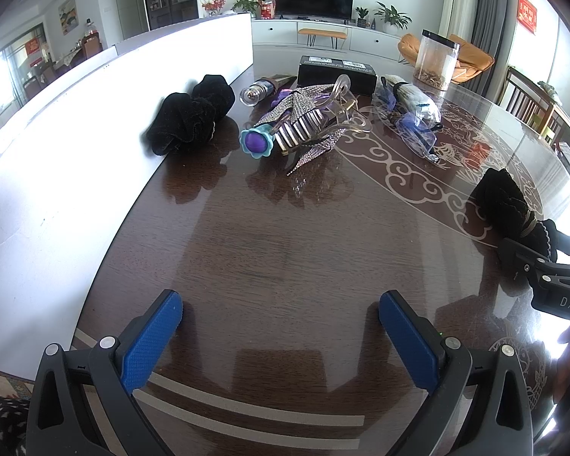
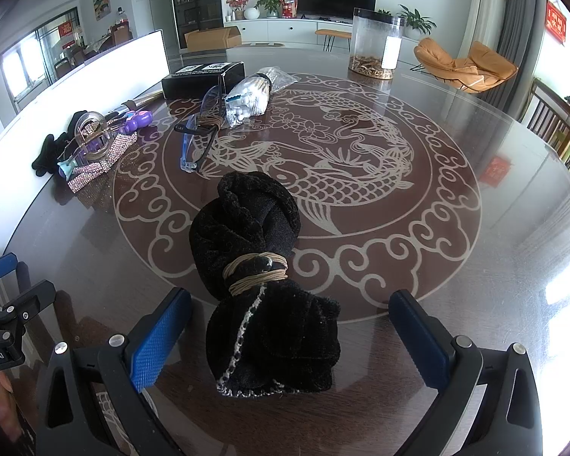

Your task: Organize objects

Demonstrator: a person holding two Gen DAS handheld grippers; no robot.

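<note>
**Grippers spread over the table**

Right gripper [image 2: 288,342] gapes around a black tied cloth bundle [image 2: 262,285] near the table [image 2: 456,285] edge, pads apart from it. Left gripper [image 1: 279,336], marked "nRobot.AI", spreads wide over bare wood.

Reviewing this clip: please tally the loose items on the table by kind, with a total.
Black velvet bundles: 2, one tied with cord, one by the white wall
Clear hair claw clips: 1
Rhinestone bows: 1
Purple flower-tipped toys: 1
Glasses: 1
Cotton swab bags: 1
Black boxes: 1
Clear jars: 1
Bulb-tipped tubes: 1
Total: 10
</note>
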